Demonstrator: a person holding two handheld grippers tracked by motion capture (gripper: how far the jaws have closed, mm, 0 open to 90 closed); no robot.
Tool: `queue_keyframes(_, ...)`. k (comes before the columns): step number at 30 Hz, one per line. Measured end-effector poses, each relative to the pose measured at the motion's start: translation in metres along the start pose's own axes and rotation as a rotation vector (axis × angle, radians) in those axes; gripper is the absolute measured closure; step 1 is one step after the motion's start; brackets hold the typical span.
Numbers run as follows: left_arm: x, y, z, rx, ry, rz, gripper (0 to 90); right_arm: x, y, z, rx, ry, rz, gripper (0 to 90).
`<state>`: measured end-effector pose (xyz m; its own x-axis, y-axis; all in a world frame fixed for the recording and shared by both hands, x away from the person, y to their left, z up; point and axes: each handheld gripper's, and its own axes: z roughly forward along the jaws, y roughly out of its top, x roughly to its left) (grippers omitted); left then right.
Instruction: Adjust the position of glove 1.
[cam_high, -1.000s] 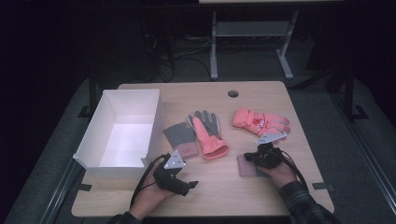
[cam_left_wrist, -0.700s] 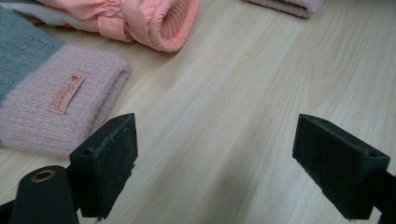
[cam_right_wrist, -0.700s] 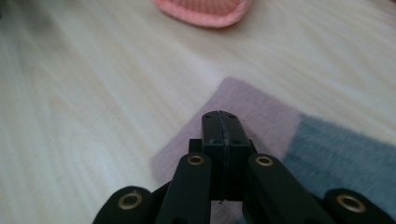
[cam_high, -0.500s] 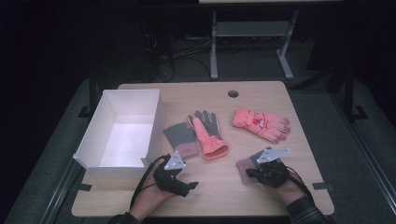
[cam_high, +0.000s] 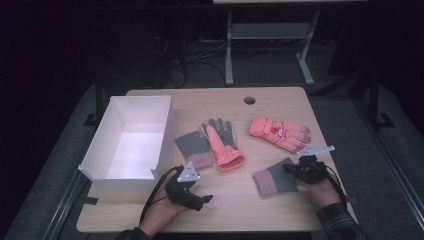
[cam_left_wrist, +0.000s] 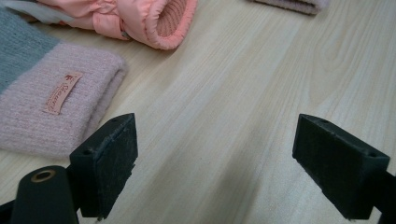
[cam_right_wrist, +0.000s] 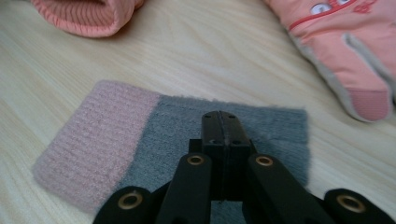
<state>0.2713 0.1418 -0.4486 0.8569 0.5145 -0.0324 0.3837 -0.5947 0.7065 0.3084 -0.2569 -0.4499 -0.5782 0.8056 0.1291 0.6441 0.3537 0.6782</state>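
Note:
A grey and pink knit mitten (cam_high: 272, 181) lies flat near the table's front right. My right gripper (cam_high: 291, 169) sits over its grey half (cam_right_wrist: 275, 126) with the jaws pressed together and no fabric visible between them (cam_right_wrist: 221, 123). A second grey and pink mitten (cam_high: 194, 150) lies left of centre, beside an orange glove (cam_high: 222, 145) with a grey palm. Another orange glove (cam_high: 280, 132) lies at the right. My left gripper (cam_high: 202, 200) rests low at the front, its jaws wide apart (cam_left_wrist: 215, 168) over bare wood, just short of the second mitten's pink cuff (cam_left_wrist: 46, 98).
A white open box (cam_high: 165, 130) stands on the left side of the wooden table (cam_high: 240, 210). A round cable hole (cam_high: 249, 100) is near the far edge. The table's right edge runs close to my right hand.
My right gripper has shifted to the right, uncovering more of the front right mitten, which stayed where it was. My left gripper has not moved.

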Motion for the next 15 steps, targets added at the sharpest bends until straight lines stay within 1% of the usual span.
queue_keyframes(1, 0.000, 0.000, 0.000, 0.000, 0.000, 0.000, 13.7, 0.000, 0.000, 0.000, 0.000, 0.000, 0.000, 90.0)
queue_keyframes(2, 0.000, 0.000, 0.000, 0.000, 0.000, 0.000, 13.7, 0.002, 0.001, 0.005, 0.022, -0.001, -0.011, 90.0)
queue_keyframes(3, 0.000, 0.000, 0.000, 0.000, 0.000, 0.000, 13.7, 0.002, 0.001, 0.005, 0.022, -0.001, -0.011, 90.0)
queue_keyframes(4, 0.000, 0.000, 0.000, -0.001, 0.000, -0.002, 13.7, 0.004, 0.000, 0.012, 0.050, -0.010, -0.028, 90.0)
queue_keyframes(7, 0.000, 0.000, 0.000, -0.006, 0.001, -0.009, 13.7, 0.006, 0.001, 0.016, 0.060, -0.005, -0.037, 90.0)
queue_keyframes(10, 0.000, 0.000, 0.000, -0.008, 0.003, -0.014, 13.7, 0.014, 0.004, 0.021, 0.065, 0.016, -0.059, 90.0)
queue_keyframes(12, 0.001, 0.000, 0.001, -0.005, 0.004, -0.011, 13.7, 0.020, 0.007, 0.023, 0.068, 0.022, -0.082, 90.0)
queue_keyframes(15, 0.001, 0.000, 0.001, -0.005, 0.004, -0.012, 13.7, 0.030, 0.010, 0.028, 0.072, 0.036, -0.101, 90.0)
